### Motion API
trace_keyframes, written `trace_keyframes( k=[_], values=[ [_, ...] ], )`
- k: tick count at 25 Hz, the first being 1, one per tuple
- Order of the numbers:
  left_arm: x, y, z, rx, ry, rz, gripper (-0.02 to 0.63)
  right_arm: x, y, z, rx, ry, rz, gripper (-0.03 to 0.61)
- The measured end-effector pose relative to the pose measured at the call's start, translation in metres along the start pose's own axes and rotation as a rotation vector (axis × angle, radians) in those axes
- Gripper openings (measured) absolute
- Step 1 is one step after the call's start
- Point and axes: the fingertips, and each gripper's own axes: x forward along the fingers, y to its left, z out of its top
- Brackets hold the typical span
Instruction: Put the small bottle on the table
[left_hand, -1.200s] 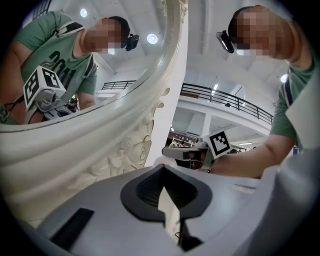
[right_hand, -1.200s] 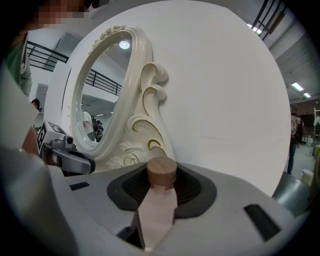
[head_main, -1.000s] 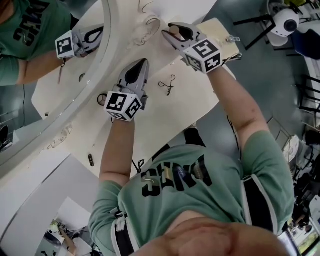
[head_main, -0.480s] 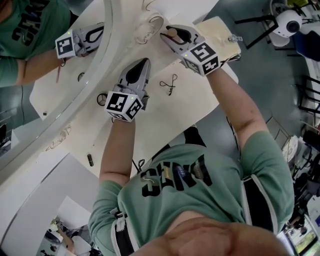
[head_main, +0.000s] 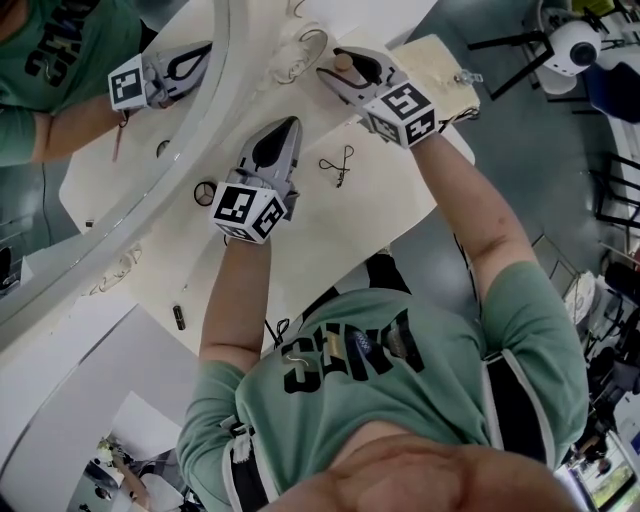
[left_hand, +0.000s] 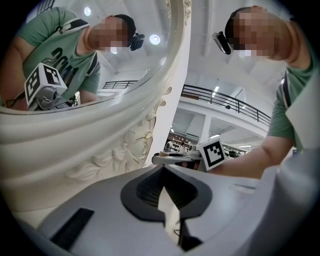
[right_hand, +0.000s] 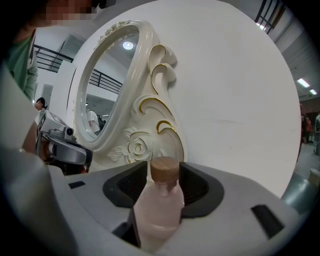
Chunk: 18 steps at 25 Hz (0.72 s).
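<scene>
A small clear bottle with pinkish liquid and a tan cap stands upright between the jaws of my right gripper, close to the mirror's carved base. Those jaws are opening, and a gap shows on each side of the cap. In the head view the right gripper is at the far side of the cream table. My left gripper hovers over the table's middle, shut with nothing in it, pointing at the mirror frame.
An ornate cream oval mirror stands along the table's far left and reflects the person and a gripper. A black wire clip, a small ring and a dark small piece lie on the table. The table's right edge drops to the grey floor.
The right gripper has shifted slightly toward the mirror base with the bottle, and its jaws now stand wider around it. The left gripper has stayed in place.
</scene>
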Motion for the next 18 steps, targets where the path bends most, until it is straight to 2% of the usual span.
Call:
trace_keyframes(
  k=[3,7,12,18],
  values=[
    [-0.003,-0.006,0.003,0.003,-0.007,0.001,0.008,-0.012,-0.006,0.006,0.009,-0.043,-0.018,0.208],
    [-0.011,-0.019,0.007,0.013,-0.011,0.003,0.008,-0.047,-0.009,0.023,0.014,-0.107,-0.049,0.215],
    [-0.035,-0.048,0.053,0.060,-0.036,-0.008,0.008,-0.108,0.005,0.070,-0.002,-0.160,-0.072,0.212],
    [-0.069,-0.092,0.091,0.082,-0.052,0.005,0.008,-0.194,0.029,0.104,0.010,-0.200,-0.088,0.176]
  ],
)
